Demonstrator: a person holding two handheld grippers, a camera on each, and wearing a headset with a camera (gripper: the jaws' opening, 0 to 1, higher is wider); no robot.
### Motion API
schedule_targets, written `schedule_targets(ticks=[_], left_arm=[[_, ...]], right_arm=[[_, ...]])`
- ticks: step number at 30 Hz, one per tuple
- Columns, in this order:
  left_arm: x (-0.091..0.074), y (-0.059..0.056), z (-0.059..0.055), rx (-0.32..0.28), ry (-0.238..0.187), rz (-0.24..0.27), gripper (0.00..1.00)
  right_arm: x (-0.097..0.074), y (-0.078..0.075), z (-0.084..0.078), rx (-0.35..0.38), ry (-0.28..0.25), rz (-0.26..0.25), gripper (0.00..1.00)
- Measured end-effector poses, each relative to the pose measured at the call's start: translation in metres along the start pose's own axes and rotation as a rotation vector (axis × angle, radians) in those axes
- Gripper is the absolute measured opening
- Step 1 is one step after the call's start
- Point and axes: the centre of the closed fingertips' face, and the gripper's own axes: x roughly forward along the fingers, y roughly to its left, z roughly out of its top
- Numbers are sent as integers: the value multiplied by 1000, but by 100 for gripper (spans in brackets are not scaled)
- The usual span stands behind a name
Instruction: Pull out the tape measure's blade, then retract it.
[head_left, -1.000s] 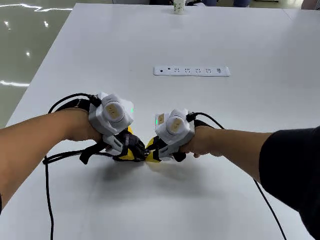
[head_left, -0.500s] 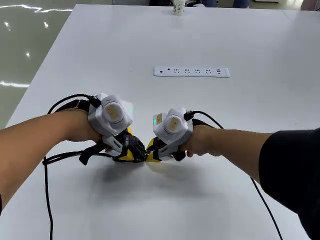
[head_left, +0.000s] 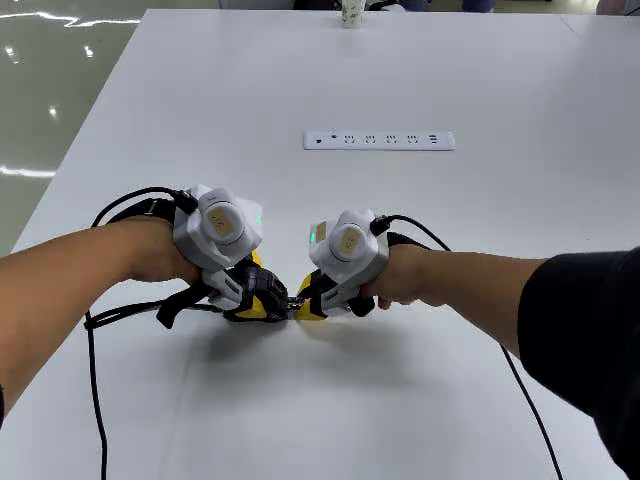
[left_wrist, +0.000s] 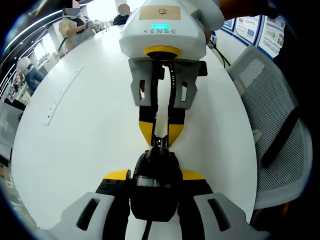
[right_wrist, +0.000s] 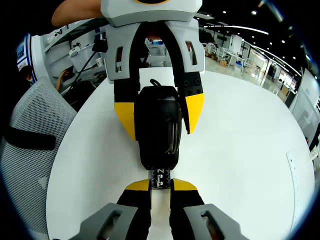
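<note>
A black tape measure (head_left: 266, 292) is held low over the white table (head_left: 400, 80), between my two grippers. My left gripper (left_wrist: 155, 175) is shut around the black case (left_wrist: 155, 187), yellow fingertips on either side. In the right gripper view the case (right_wrist: 159, 131) sits in the left gripper (right_wrist: 159, 120) facing me. My right gripper (right_wrist: 160, 186) is shut on the blade's end (right_wrist: 160, 177), where a short marked stretch shows a "2". From the left gripper view, the right gripper (left_wrist: 160, 137) pinches the blade tip just ahead of the case. In the head view the left gripper (head_left: 252, 297) and right gripper (head_left: 308, 300) nearly touch.
A white power strip (head_left: 378, 140) lies mid-table beyond the grippers, and a paper cup (head_left: 352, 12) stands at the far edge. Black cables (head_left: 120, 312) trail from both grippers. A grey mesh chair (left_wrist: 280, 125) stands beside the table. People sit at the far end.
My right gripper has edged slightly to the right, away from the case, and a short bit of blade now shows between them. The left gripper has stayed in place.
</note>
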Motion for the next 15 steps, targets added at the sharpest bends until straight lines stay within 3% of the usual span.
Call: schedule_targets(ticks=[15], left_arm=[[0,0,0,-1,-1,1,31]], right_arm=[[-5,0,-7,11,19,-4,10]])
